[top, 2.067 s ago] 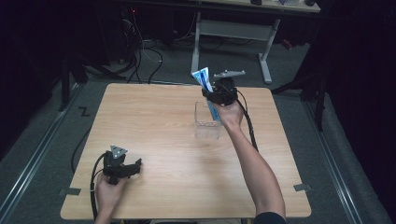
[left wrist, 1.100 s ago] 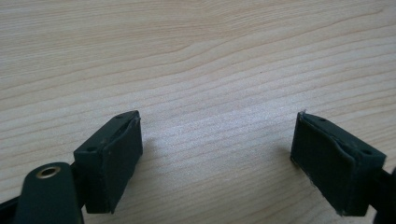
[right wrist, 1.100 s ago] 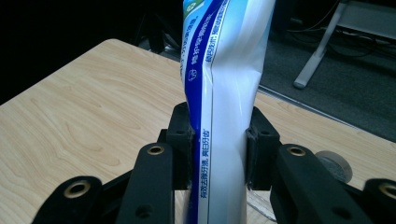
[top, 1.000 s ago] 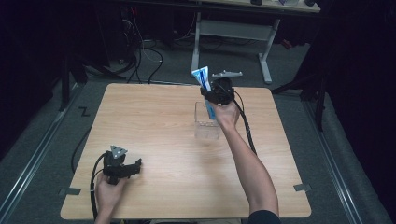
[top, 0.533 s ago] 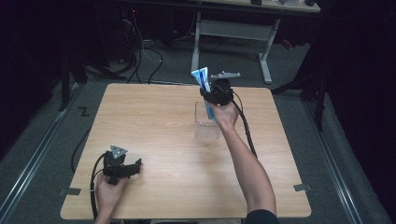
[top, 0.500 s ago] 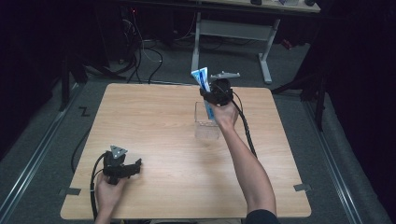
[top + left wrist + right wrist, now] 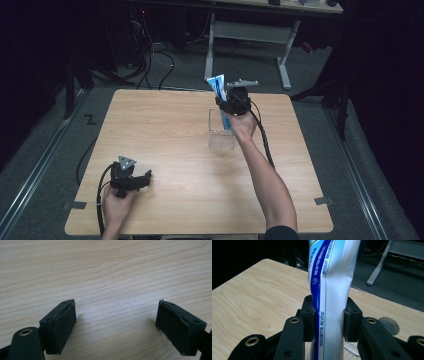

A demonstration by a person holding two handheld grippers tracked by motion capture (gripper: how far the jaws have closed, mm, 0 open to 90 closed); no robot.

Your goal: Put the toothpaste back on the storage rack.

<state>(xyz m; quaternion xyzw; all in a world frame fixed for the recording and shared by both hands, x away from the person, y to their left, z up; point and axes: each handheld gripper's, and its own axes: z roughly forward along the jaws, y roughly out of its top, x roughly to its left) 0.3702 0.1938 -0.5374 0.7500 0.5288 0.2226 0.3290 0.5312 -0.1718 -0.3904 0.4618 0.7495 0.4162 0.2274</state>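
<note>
1. The right gripper [image 7: 328, 320] is clamped on a toothpaste tube [image 7: 332, 290]; its two black pads press the tube's sides, and the soft wall buckles inward between them.
2. The tube is glossy white and silver with a dark blue stripe down its length and pale blue at the top. Small Chinese characters run along the stripe, with a small tooth-like icon beside them; I cannot read the wording, and no brand name can be made out.
3. In the high view the tube [image 7: 218, 89] stands nearly upright, its flat crimped end above the right gripper [image 7: 231, 106] and its lower part inside a clear, box-shaped container [image 7: 220, 131] just below that gripper.
4. The container's walls are transparent, with the wood visible through them.
5. Under it lies a pale wooden table [image 7: 165, 125] with visible grain and rounded corners.
6. Well apart, at the near left corner, the left gripper [image 7: 116, 325] rests with jaws spread wide over bare wood, its rubbery black pads holding nothing.
</note>
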